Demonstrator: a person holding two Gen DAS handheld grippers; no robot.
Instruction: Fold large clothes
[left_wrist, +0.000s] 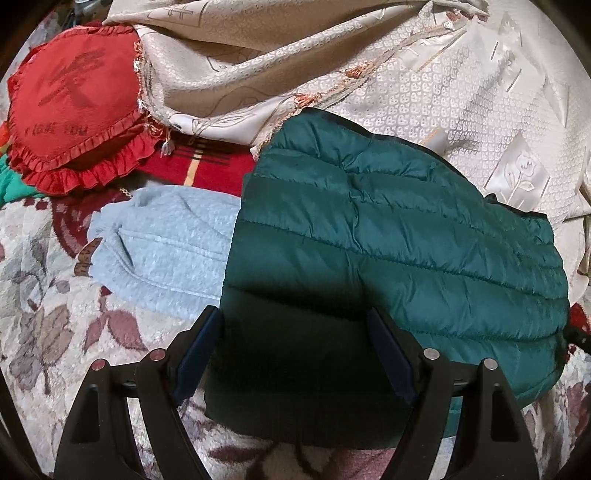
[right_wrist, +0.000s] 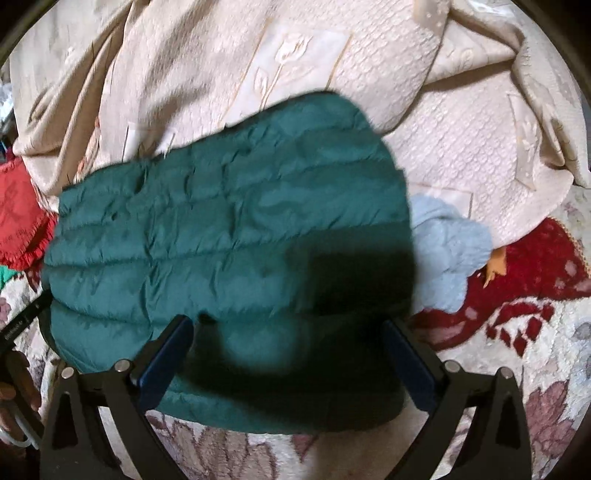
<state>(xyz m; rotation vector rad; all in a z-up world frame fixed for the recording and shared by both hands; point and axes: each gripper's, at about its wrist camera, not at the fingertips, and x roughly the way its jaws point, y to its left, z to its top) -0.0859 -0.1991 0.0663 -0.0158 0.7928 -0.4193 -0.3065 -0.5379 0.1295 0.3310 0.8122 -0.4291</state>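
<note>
The green jacket (left_wrist: 388, 240) filled the middle; a blue fleece (left_wrist: 166, 251) and red cushion (left_wrist: 74, 110) crowded its side, leaving floral blanket (left_wrist: 48, 314) bare nearer.

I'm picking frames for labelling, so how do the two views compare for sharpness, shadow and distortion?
Left wrist view: sharp, quilting on the green jacket crisp; a dark shadow covers its near edge between the open left gripper fingers. Right wrist view: motion-blurred, the jacket's seams smeared; a heavy shadow sits by the open right gripper. Both: fisheye bending, dark corners.
</note>
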